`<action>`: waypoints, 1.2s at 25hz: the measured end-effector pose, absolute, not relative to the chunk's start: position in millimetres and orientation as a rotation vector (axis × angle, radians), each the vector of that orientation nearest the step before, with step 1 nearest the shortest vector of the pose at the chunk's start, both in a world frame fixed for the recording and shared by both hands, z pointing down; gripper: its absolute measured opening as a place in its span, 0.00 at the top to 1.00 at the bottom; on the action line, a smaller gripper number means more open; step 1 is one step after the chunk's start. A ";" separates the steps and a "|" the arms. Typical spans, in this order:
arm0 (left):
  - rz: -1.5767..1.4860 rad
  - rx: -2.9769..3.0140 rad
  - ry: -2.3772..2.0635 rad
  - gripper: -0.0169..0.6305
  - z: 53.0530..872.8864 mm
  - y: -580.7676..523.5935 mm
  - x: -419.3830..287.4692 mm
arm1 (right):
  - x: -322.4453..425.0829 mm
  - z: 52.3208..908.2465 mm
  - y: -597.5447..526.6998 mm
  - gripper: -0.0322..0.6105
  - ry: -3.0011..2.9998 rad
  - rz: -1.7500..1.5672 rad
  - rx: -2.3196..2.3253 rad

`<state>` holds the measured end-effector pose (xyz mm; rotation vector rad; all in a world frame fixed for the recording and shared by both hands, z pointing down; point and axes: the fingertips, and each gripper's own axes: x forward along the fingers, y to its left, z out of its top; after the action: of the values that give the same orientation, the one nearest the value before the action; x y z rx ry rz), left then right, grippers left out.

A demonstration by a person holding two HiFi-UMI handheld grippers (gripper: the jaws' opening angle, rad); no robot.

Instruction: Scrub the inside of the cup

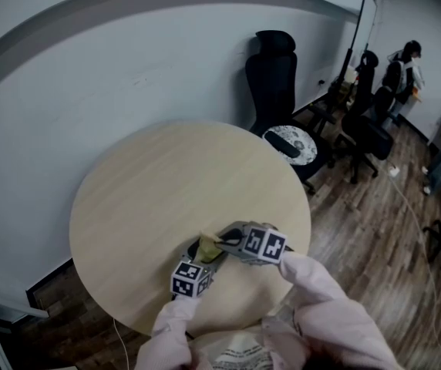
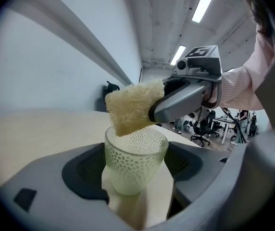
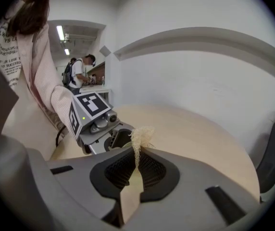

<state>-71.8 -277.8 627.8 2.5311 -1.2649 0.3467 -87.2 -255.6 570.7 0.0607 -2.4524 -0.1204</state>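
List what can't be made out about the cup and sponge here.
- Inside floor of the cup: left gripper view, hidden by its dimpled wall and the sponge.
- Sponge touching the rim or not: same view, overlap only.
- Right gripper view: cup mostly behind the left gripper.
- Head view: cup too small to read.

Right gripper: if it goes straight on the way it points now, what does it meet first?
Probably the cup: the sponge pinched in the right gripper hangs just over its open mouth, so the sponge would enter first. Depth is not certain.
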 end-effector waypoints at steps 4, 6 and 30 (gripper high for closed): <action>0.345 2.530 -1.267 0.39 627.6 -278.3 -71.1 | -86.4 581.6 -252.1 0.91 -2.337 -0.242 -0.032; 0.346 2.531 -1.265 0.39 627.2 -277.9 -70.6 | -85.5 584.8 -250.7 0.91 -2.282 -0.295 -0.065; 0.359 2.529 -1.269 0.40 627.0 -278.1 -71.1 | -85.4 601.1 -253.5 0.91 -1.897 -0.415 -0.277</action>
<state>-71.1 -278.1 627.0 2.5285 -1.2686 0.3587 -85.4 -253.5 601.1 -0.2770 -1.8971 -0.4146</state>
